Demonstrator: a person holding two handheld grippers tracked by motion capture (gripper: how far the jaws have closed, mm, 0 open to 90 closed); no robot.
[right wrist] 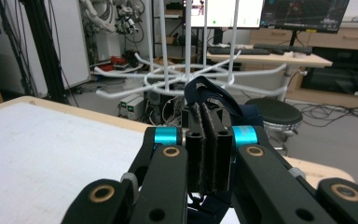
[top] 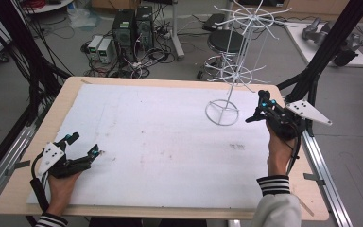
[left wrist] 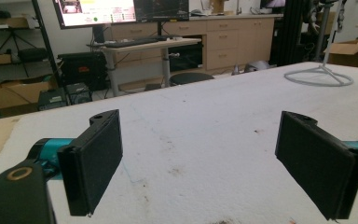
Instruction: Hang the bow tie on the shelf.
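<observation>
Premises: a robotics or computing lab. Evidence: desktop computer towers [top: 132, 26] amid floor cabling, lit monitors [right wrist: 303, 13] over a keyboard desk, black framing [top: 328, 45], and seemingly robot arms [right wrist: 114, 16] on shelving.

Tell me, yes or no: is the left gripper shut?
No: in the left gripper view the left gripper has its two black jaws standing wide apart, with bare white table between them and nothing held.
</observation>
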